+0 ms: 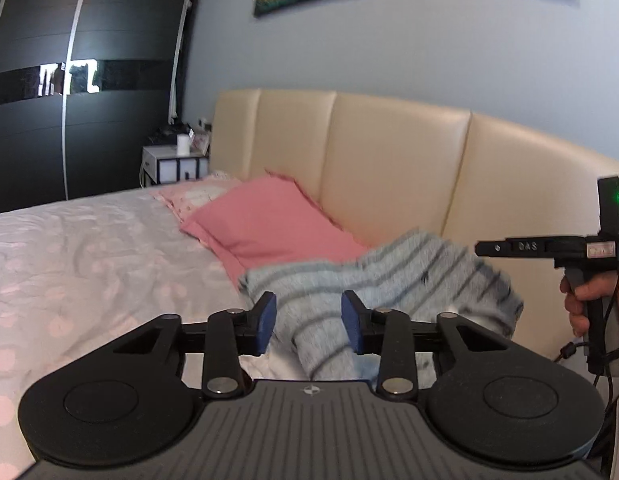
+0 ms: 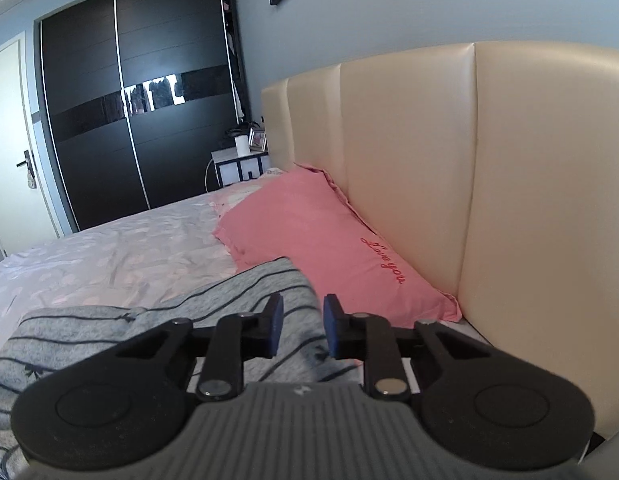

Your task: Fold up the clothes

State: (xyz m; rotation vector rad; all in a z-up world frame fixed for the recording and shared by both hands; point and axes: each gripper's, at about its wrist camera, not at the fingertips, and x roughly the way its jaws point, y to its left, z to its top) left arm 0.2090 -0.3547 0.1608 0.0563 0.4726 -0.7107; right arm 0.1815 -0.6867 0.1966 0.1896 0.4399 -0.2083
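While both jaws are left part-open and empty, the striped grey top (image 1: 373, 280) is spread crosswise just ahead of the left gripper (image 1: 309, 322) and right gripper (image 2: 303, 326).

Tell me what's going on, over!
Left gripper fingers open around the grey striped knit garment. Right gripper open above it. Pink rectangular pillow close behind.

Home bedrm: bed (image 1: 69, 248), headboard (image 1: 389, 168), wardrobe (image 1: 89, 80).
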